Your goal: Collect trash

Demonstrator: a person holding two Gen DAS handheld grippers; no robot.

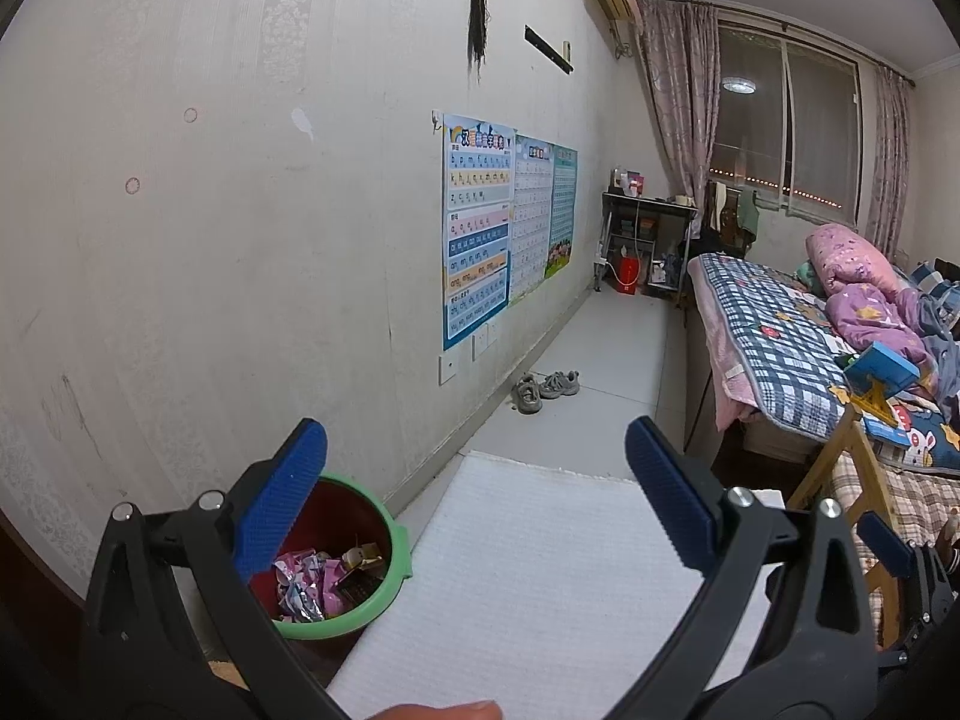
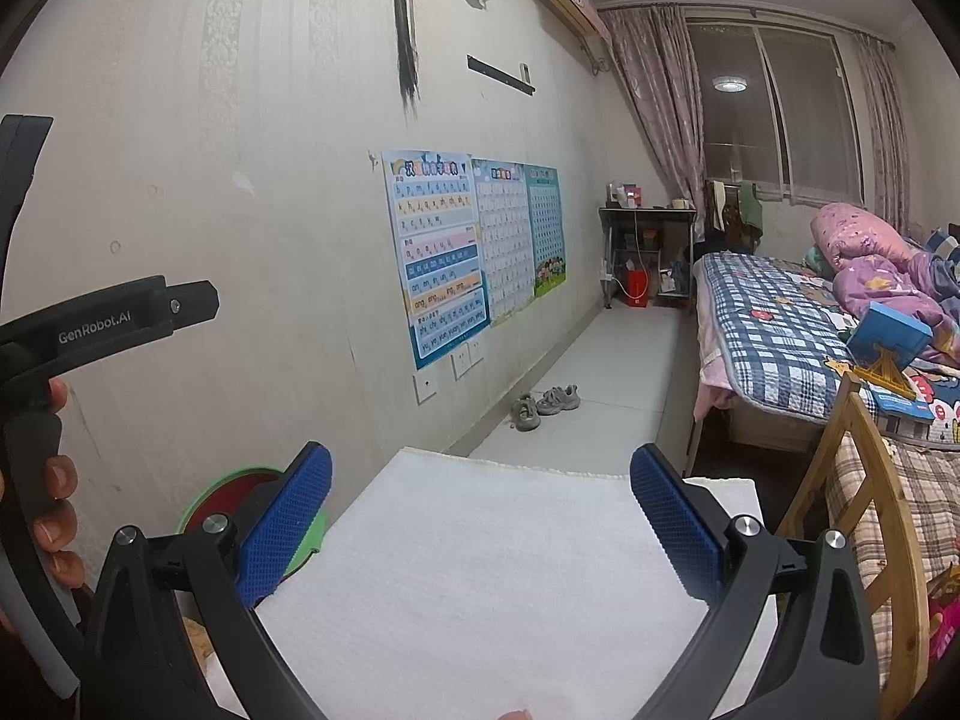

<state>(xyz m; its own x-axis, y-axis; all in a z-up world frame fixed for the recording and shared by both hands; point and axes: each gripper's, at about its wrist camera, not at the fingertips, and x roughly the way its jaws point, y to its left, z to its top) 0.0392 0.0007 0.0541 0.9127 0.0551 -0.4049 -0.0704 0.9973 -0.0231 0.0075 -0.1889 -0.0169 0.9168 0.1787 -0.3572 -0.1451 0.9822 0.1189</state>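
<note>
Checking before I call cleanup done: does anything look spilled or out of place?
Nothing looks spilled. The wrappers sit inside the bin, and the white mat shows no litter. The only stray item is a pair of shoes left on the floor by the wall.

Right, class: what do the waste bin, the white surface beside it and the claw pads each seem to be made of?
Waste bin: probably plastic, with a smooth, slightly glossy green rim and red inside.
White surface: looks like woven or foam matting, matt with fine ribbing; which one is unclear.
Left claw pads: likely rubber, blue with a diamond grip texture.
</note>
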